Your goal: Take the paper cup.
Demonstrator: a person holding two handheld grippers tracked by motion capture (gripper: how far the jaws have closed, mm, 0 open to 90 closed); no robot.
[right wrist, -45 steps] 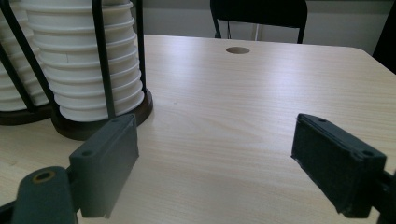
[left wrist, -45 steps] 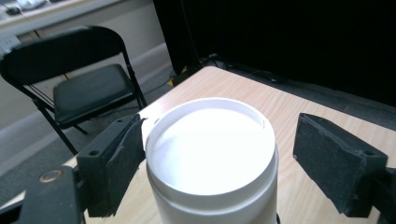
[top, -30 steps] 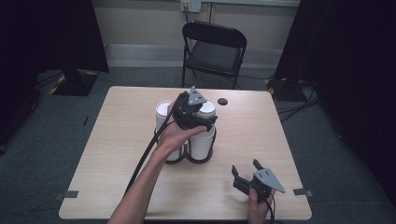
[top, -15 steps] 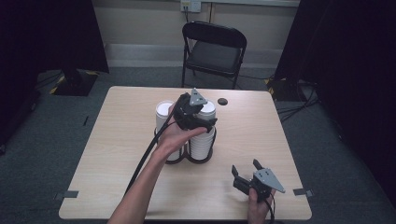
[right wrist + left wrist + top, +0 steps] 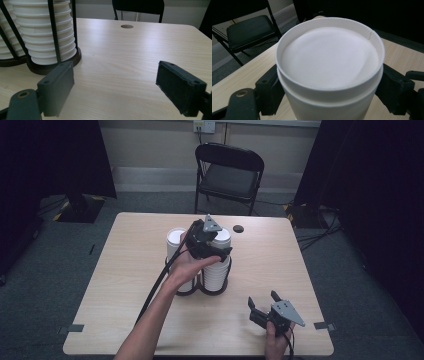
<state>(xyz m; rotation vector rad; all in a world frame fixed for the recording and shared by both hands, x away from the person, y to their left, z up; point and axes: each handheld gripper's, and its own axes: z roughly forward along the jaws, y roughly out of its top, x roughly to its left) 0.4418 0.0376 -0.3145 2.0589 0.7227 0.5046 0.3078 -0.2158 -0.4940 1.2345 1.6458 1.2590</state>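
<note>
Gripping now: left gripper has its jaws on either side of the top paper cup of the right-hand cup stack; its jaws have just been closing, their pads against the cup's wall just under the rim.
Cup location: the stacks stand in a black wire cup holder near the middle of the table, the left-hand cup stack just beside the right one.
Cup look: white paper, rolled rim, nested in a ribbed pile of rims; seen from above its inside is plain white.
Right gripper: released, jaws spread wide with nothing between them, low over the table near the front right corner, well apart from the holder.
Open room: bare tabletop lies right of the holder and behind it, up to a small round hole near the far edge.
Edges: a black folding chair stands beyond the far edge.
</note>
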